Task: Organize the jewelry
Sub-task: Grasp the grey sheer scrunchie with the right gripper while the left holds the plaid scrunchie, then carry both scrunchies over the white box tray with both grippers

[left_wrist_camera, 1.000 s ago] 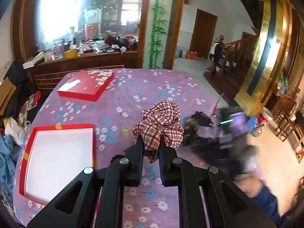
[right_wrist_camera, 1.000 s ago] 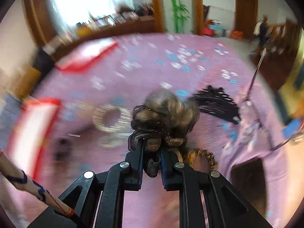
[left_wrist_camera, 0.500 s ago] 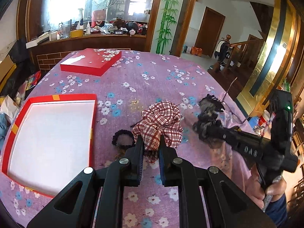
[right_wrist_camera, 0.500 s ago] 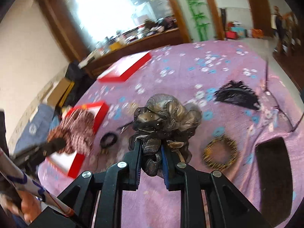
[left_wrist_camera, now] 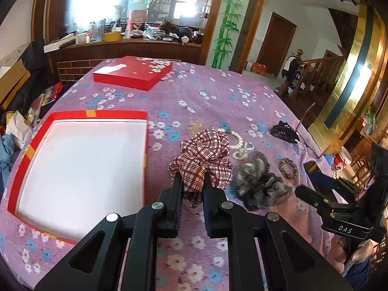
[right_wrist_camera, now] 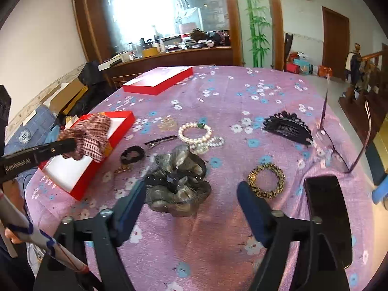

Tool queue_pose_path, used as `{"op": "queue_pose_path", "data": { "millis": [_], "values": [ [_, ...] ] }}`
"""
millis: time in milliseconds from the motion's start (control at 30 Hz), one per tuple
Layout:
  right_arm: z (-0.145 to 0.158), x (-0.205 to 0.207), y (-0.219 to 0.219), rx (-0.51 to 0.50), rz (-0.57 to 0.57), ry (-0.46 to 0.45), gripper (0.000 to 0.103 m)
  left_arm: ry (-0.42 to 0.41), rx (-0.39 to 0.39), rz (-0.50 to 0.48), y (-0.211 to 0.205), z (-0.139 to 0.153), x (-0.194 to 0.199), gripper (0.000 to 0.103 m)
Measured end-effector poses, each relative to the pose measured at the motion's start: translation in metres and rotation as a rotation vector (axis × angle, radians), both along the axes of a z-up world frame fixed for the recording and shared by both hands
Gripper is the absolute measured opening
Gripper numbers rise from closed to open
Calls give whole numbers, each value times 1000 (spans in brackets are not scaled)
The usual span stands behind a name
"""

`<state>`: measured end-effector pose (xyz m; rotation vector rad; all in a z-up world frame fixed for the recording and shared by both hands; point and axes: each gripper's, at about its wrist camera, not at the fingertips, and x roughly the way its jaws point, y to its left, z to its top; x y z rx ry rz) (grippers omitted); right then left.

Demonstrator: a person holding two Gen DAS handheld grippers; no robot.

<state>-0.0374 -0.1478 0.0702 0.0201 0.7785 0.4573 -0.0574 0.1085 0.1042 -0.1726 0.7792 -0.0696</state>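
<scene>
The left gripper (left_wrist_camera: pixel 192 186) had its jaws squeezed tight on a red and white checked scrunchie (left_wrist_camera: pixel 202 158), low in the middle of the left wrist view. In the right wrist view that scrunchie (right_wrist_camera: pixel 88 134) hung over the near corner of the open red box (right_wrist_camera: pixel 80 189) at the left of the frame.

The right gripper (right_wrist_camera: pixel 191 194) had its jaws opening wide. A shiny grey scrunchie (right_wrist_camera: pixel 178 181) lay on the purple flowered surface (right_wrist_camera: pixel 242 92) between them, and the pads did not press on it.

Just above the grey scrunchie lay a pearl bracelet (right_wrist_camera: pixel 194 133). To its left sat a small black hair tie (right_wrist_camera: pixel 132 154) and a thin black hair clip (right_wrist_camera: pixel 160 141). A spotted gold hair band (right_wrist_camera: pixel 266 180) lay to the right, near a dark phone (right_wrist_camera: pixel 327 215). A big black claw clip (right_wrist_camera: pixel 287 127) sat in the upper right. The red lid (right_wrist_camera: pixel 157 79) rested far up the surface.
</scene>
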Motion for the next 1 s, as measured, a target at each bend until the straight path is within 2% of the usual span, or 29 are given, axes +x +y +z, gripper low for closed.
{"op": "queue_pose_path", "data": {
  "millis": [200, 267, 300, 367, 533, 667, 767, 800, 867, 900, 967, 1000],
  "values": [
    [-25, 21, 13, 33, -8, 133, 81, -7, -30, 46, 26, -1, -5, 13],
    [-33, 26, 24, 15, -9, 166, 50, -8, -33, 61, 32, 0, -8, 13],
    [-38, 28, 28, -6, -26, 185, 19, -9, -36, 69, 36, 1, -9, 13],
    [-43, 31, 30, -24, -46, 216, 14, -13, -41, 80, 43, 2, -13, 13],
    [-18, 20, 21, 75, -59, 174, 6, -18, -42, 116, 62, 3, -19, 14],
    [11, 10, 26, 119, -54, 104, 6, -25, -58, 147, 79, 4, -23, 14],
    [20, 8, 32, 96, -44, 91, 6, -21, -66, 161, 88, 2, -25, 14],
    [21, 7, 34, 73, -43, 84, 9, -21, -65, 163, 90, 2, -27, 14],
    [17, 8, 38, 3, -52, 82, 53, -23, -65, 163, 93, 1, -30, 14],
    [14, 9, 37, -11, -60, 81, 86, -23, -65, 163, 93, 1, -30, 14],
    [6, 11, 32, -12, -93, 72, 86, -23, -67, 166, 95, 0, -31, 14],
    [-1, 14, 32, -18, -91, 96, 76, -21, -69, 166, 95, -1, -30, 14]
  ]
}}
